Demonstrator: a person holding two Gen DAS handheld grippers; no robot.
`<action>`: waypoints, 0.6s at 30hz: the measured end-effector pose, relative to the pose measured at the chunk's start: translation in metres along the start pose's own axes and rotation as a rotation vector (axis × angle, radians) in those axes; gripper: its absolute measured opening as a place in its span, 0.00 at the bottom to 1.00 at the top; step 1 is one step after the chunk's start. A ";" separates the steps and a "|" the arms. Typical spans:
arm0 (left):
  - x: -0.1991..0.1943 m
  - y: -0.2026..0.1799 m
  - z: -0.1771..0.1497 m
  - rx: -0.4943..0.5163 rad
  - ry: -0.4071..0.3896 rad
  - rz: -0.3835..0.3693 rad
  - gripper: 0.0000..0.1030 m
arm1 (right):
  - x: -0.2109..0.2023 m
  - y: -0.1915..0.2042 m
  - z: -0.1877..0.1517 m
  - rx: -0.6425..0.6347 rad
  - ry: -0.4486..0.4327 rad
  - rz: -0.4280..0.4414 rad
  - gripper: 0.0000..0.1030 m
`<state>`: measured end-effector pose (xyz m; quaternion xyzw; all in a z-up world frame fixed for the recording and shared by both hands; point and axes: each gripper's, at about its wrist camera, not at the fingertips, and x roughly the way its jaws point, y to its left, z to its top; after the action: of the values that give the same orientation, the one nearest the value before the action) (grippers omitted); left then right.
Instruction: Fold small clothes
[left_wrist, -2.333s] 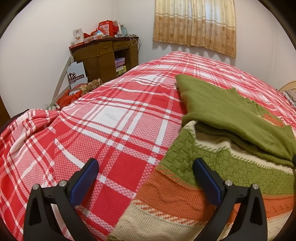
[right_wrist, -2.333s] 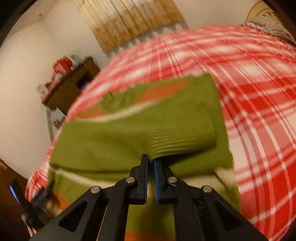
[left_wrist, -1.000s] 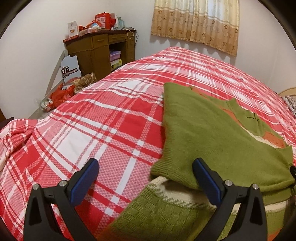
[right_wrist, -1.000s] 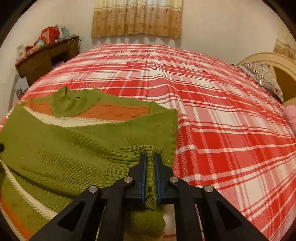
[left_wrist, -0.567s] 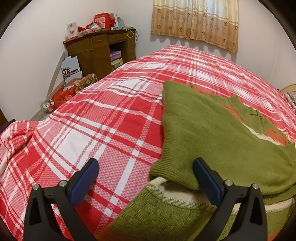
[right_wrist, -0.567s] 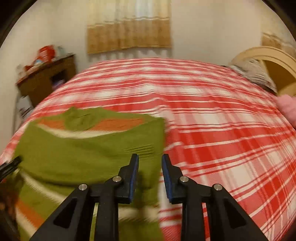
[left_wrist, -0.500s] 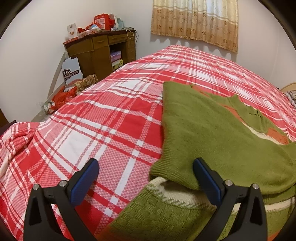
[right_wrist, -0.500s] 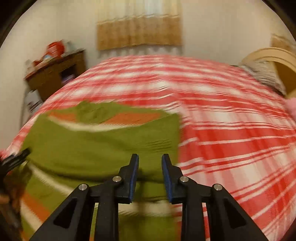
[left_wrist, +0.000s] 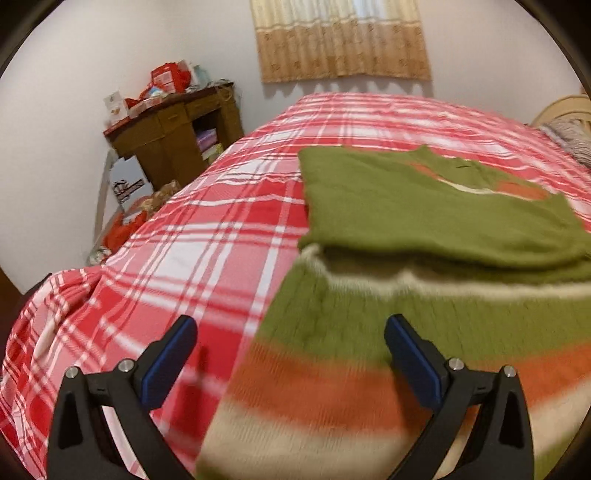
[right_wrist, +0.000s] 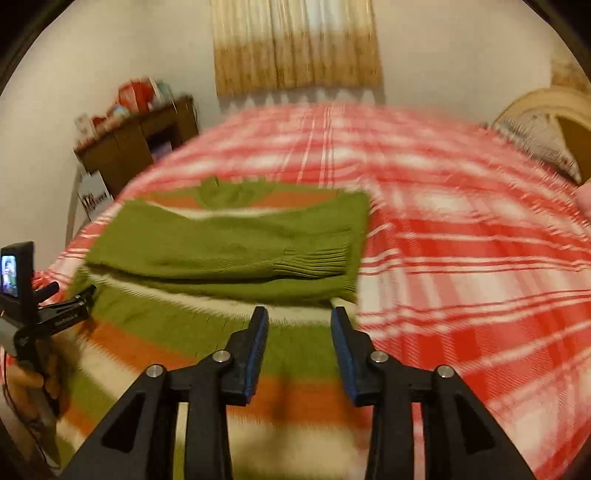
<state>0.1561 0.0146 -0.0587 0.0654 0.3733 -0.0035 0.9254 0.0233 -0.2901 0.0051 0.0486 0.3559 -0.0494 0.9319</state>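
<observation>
A knit sweater (left_wrist: 406, 325) in green, orange and cream stripes lies on the red plaid bed (left_wrist: 221, 229), both green sleeves (right_wrist: 236, 251) folded across its chest. In the left wrist view my left gripper (left_wrist: 290, 328) hangs open above the sweater's lower left edge, nothing between its blue pads. My right gripper (right_wrist: 299, 317) hovers over the sweater's lower right part, just below the ribbed cuff (right_wrist: 317, 264). Its jaws are opening and hold nothing. The left gripper (right_wrist: 79, 299) also shows at the left edge of the right wrist view, held by a hand (right_wrist: 33, 380).
A brown wooden desk (left_wrist: 173, 133) piled with red boxes stands by the far left wall, with bags on the floor beside it. A beige curtain (left_wrist: 343, 37) hangs on the back wall. A headboard and pillow (right_wrist: 535, 136) are at the far right.
The right gripper let go of the green sleeve cuff, opened and pulled back toward the sweater's lower part. The left gripper drew back toward the hem, staying open.
</observation>
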 end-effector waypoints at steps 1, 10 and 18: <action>-0.007 0.008 -0.007 -0.006 0.021 -0.050 1.00 | -0.018 -0.002 -0.006 -0.007 -0.031 -0.002 0.53; -0.082 0.068 -0.058 0.055 -0.011 -0.113 1.00 | -0.102 -0.019 -0.082 0.068 -0.048 0.099 0.57; -0.102 0.075 -0.099 0.143 0.020 -0.124 1.00 | -0.106 -0.017 -0.127 0.127 0.022 0.163 0.57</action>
<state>0.0182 0.0969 -0.0498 0.1082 0.3847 -0.0868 0.9125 -0.1414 -0.2843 -0.0194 0.1368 0.3573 0.0045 0.9239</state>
